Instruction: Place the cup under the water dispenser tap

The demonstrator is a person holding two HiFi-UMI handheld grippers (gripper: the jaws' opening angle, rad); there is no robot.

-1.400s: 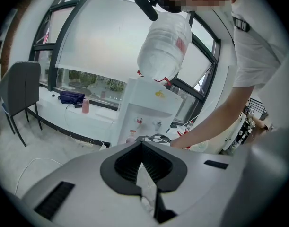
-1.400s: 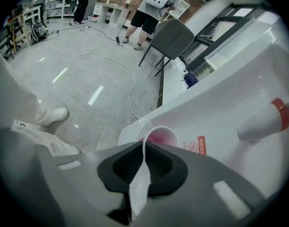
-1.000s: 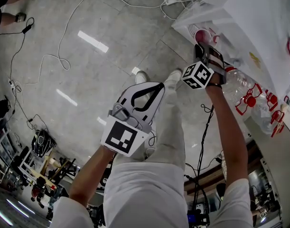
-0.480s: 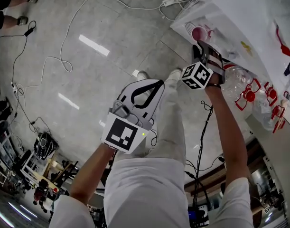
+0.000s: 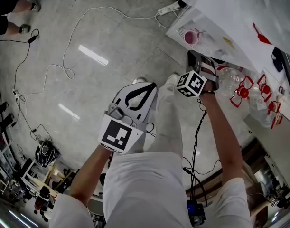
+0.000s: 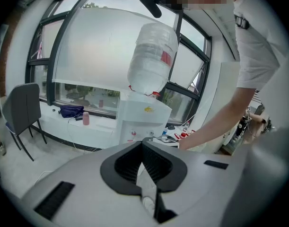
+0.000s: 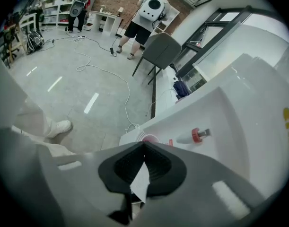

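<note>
- The pink cup (image 5: 191,37) stands by itself in the recess of the white water dispenser (image 6: 140,119), on the drip tray below the red tap (image 7: 199,134). It seems to have been set where the water would fall, so the task looks about done.
- In the right gripper view only the cup's rim shows above the jaws. I cannot say for sure that it sits squarely beneath the spout and not a little to one side.
- The right claw (image 5: 194,57) has just brought its jaws together, with nothing between them. It is near the cup but apart from it, which suits a hand with no more business there.
- The left claw (image 5: 151,85) is also pressed together and empty. It is held well away from the dispenser, over the floor in front of the person's legs, most likely to keep out of the way.
- Right arm: stretched forward and almost straight, with the claw tipped steeply down toward the dispenser's front.
- Left arm: bent a little at the elbow and held closer to the body. Its claw slants gently downward and faces the dispenser and its big upturned bottle (image 6: 152,60).
</note>
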